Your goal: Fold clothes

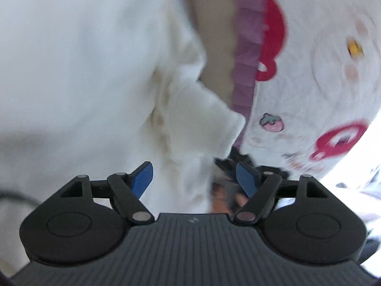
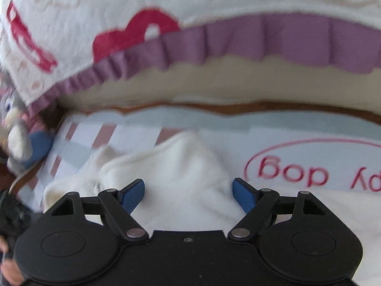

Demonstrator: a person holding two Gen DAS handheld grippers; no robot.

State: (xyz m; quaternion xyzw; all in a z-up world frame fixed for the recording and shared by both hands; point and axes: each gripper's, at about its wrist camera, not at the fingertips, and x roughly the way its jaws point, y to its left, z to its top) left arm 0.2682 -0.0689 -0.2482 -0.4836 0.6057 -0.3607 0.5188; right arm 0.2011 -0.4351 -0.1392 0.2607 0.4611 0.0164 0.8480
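A white fleecy garment (image 1: 78, 71) fills the left wrist view, its bunched corner (image 1: 204, 119) reaching toward a quilt. My left gripper (image 1: 194, 178) is open just over the cloth, blue pads wide apart, fabric lying between them but not pinched. In the right wrist view the same white garment (image 2: 181, 166) lies crumpled on a striped sheet (image 2: 133, 138). Above a raised fold of it my right gripper (image 2: 189, 194) is open, pads on either side of the fold without touching it. Both views are motion-blurred.
A white quilt (image 2: 78, 14) with red prints and a purple ruffle (image 2: 214, 43) lies behind, over a beige mattress edge (image 2: 214, 83). A grey plush toy (image 2: 16, 138) sits at the left. Red lettering (image 2: 297, 169) marks the sheet. A hand (image 1: 226, 197) shows below the left gripper.
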